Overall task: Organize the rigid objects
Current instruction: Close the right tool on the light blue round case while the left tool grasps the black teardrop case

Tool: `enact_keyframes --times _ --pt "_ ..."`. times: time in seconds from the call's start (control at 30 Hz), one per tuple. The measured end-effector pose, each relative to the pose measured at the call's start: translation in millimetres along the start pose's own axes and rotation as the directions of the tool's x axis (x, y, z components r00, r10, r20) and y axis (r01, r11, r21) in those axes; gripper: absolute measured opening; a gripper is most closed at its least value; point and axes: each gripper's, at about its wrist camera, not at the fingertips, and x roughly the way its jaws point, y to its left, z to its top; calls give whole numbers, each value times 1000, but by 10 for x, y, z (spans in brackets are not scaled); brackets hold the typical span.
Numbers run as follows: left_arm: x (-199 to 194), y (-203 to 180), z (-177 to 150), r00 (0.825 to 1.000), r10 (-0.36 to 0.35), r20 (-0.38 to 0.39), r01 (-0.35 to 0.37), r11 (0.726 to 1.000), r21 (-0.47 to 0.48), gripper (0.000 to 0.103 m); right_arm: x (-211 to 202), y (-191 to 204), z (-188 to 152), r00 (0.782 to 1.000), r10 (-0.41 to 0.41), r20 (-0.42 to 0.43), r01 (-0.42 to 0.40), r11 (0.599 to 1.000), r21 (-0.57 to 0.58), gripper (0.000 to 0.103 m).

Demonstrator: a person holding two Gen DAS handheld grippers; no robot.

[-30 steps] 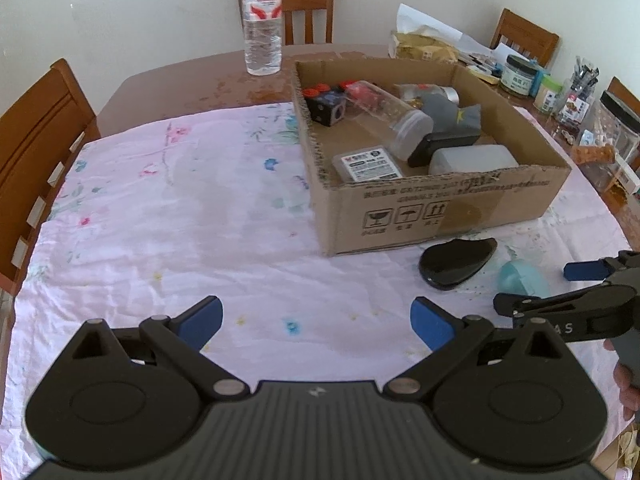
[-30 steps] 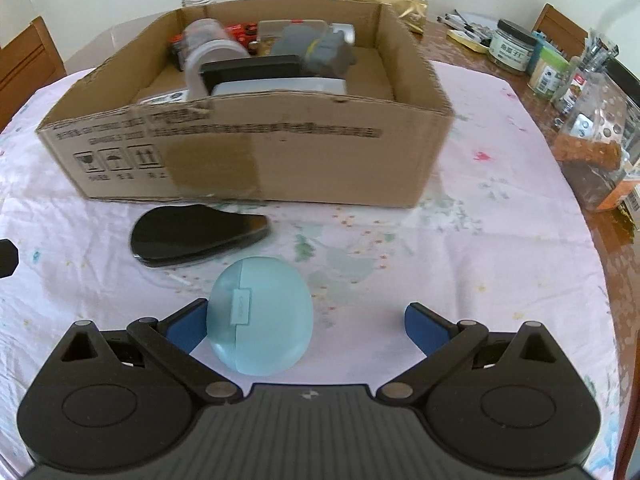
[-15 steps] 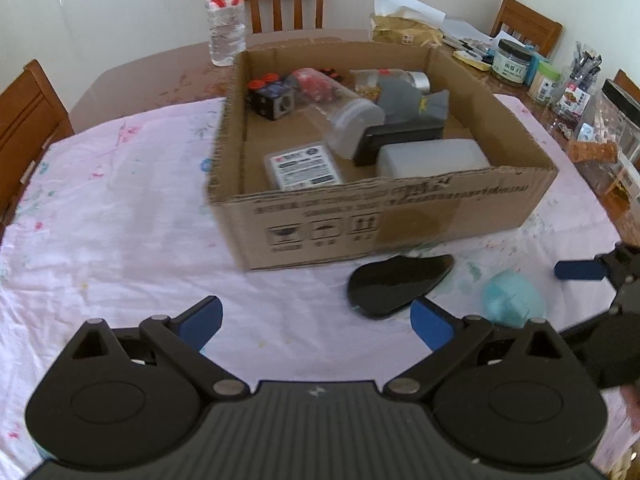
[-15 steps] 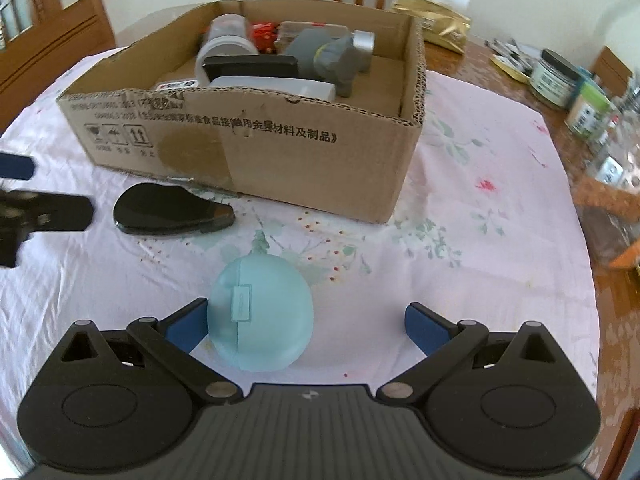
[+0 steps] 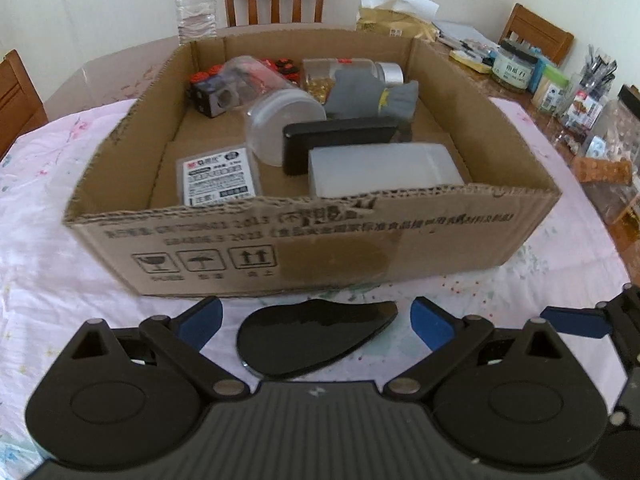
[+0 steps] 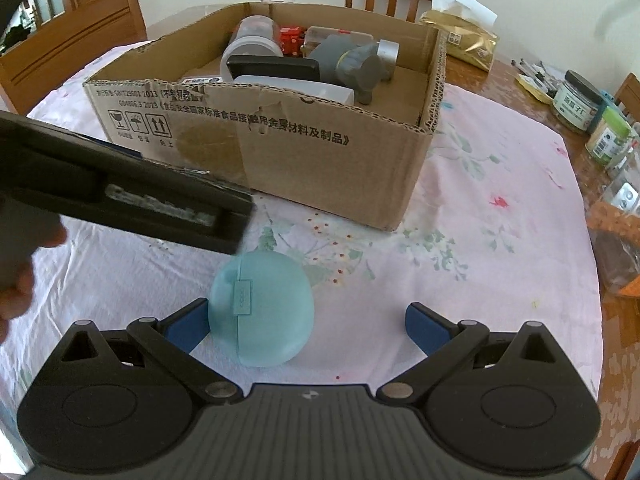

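1. The left gripper (image 5: 316, 318) has its blue-tipped fingers (image 5: 202, 318) spread wide, holding nothing. Between them lies a flat, glossy black teardrop-shaped object (image 5: 312, 340) on the floral cloth of the surface (image 5: 48, 240), touching neither finger that can be seen.
2. Just beyond that black piece stands an open cardboard box (image 5: 320, 240), its printed front wall facing the left wrist camera.
3. Inside the box, from left to right: a labelled flat pack (image 5: 218, 178) lying on the floor of the box, a dark cube with red parts (image 5: 212, 94) at the back, a clear plastic jar (image 5: 276, 120) on its side, a black rectangular case (image 5: 340, 140), a frosted white container (image 5: 380, 170) against the front wall, and a grey soft-looking item (image 5: 372, 96) behind them.
4. To the right of the box, in the right wrist view, a pale blue rounded case (image 6: 262, 308) rests on the surface, well apart from the box wall.
5. The right gripper (image 6: 306, 326) also has its fingers (image 6: 426, 326) wide apart. The blue case sits between them, close against the left finger; whether it touches cannot be told. It is well clear of the right finger.
6. Jars and bottles (image 6: 578, 100) crowd the bare wood at the far right edge of the surface.
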Motion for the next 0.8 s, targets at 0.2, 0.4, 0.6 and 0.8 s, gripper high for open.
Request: enact_keyframes --times 0.2,0.4,0.6,0.8 --pt "28 64 -81 999 48 -6 -48 999 -2 101 -3 -1 -5 1000 4 6 -4 1000 -6 103" --pt "-59 310 -191 998 65 -17 -66 997 -42 103 -3 -4 -6 1000 4 6 -4 1000 -5 103" --pt "-84 283 -202 996 82 -30 -84 994 -72 102 -12 11 -13 1000 -5 10 5 1000 7 103" --pt "-88 247 -175 996 79 -31 -82 992 -95 95 -14 31 -3 1000 -14 2 14 1000 18 103"
